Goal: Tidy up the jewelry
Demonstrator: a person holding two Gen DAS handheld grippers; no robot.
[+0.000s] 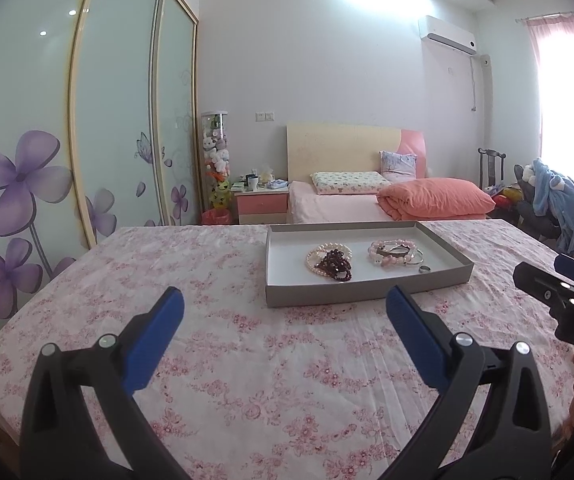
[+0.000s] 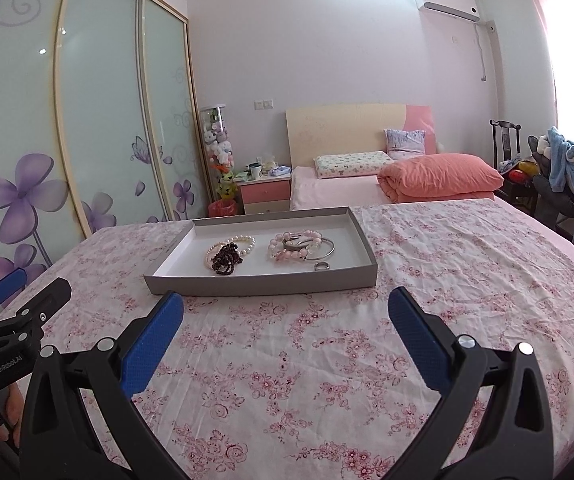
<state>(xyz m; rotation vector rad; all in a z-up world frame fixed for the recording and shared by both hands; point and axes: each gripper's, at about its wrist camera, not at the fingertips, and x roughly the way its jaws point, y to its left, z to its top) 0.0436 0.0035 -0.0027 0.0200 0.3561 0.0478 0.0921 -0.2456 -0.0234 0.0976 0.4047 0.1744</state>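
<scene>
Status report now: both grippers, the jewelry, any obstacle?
Left gripper open, empty. Right gripper open, empty. Bracelets in tray. Nothing between.

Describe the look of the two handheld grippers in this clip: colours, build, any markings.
Both match: the left gripper and right gripper have black plastic, curved, ribbed fingers with textured blue pads and round silver pivot pins. Seen from the right wrist camera, the left gripper's body bears white "GenRobot.AI" lettering. A bare hand shows beneath it, no sleeve visible. No cables can be made out.
</scene>
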